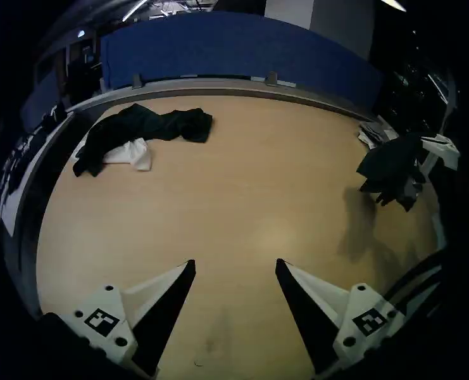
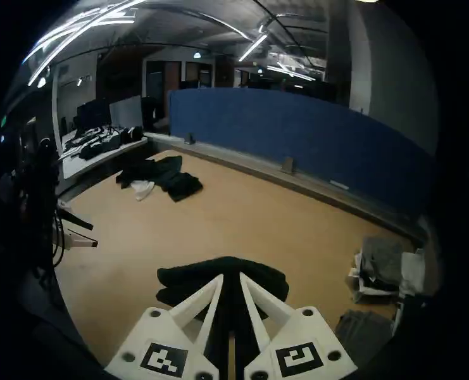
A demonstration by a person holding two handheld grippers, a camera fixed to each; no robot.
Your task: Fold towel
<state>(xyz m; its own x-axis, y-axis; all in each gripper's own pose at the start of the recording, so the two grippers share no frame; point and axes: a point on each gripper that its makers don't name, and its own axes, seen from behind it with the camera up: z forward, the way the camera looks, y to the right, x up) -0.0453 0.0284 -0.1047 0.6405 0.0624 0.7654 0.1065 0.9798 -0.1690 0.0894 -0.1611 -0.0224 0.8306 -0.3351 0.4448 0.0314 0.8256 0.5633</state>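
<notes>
A dark towel [image 2: 221,278] hangs bunched from my right gripper [image 2: 231,276], whose fingers are closed together on its near edge. In the left gripper view the same towel [image 1: 392,168] dangles a little above the right side of the wooden table [image 1: 247,190] and casts a shadow on it; the white right gripper [image 1: 442,147] holds it from above. My left gripper [image 1: 235,261] hovers low over bare tabletop, open, with nothing between its fingers and well left of the towel.
A heap of dark clothes with a white cloth [image 1: 139,130] lies at the table's far left corner, seen again as a dark heap [image 2: 161,174]. Folded grey cloths [image 2: 380,266] sit at the right edge. A blue partition [image 1: 234,50] backs the table.
</notes>
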